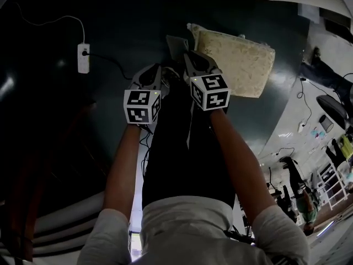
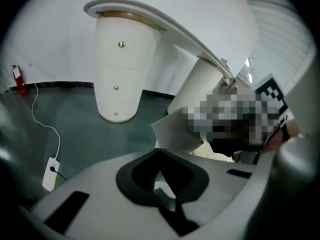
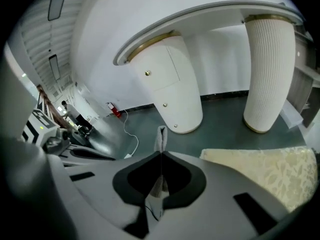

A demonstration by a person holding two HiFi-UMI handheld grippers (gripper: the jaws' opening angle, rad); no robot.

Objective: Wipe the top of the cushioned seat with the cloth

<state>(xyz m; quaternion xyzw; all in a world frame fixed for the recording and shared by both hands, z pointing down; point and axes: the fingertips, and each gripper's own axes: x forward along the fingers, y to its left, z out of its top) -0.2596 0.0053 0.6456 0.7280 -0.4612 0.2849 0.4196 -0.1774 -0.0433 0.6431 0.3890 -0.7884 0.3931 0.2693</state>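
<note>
Beside seat (image 1: 237, 59), R tool (image 3: 161, 155) pinching cloth (image 3: 160, 135), L tool (image 2: 160, 151) closed

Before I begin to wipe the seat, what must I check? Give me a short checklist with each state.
1. The right gripper holds the cloth in its fingers: ok.
2. The cloth is over the cushioned seat: not ok, it is beside the seat's edge.
3. Seat top free of things: ok, where visible.
4. The left gripper is shut and off the seat: ok.
5. It is empty: cannot tell.
</note>
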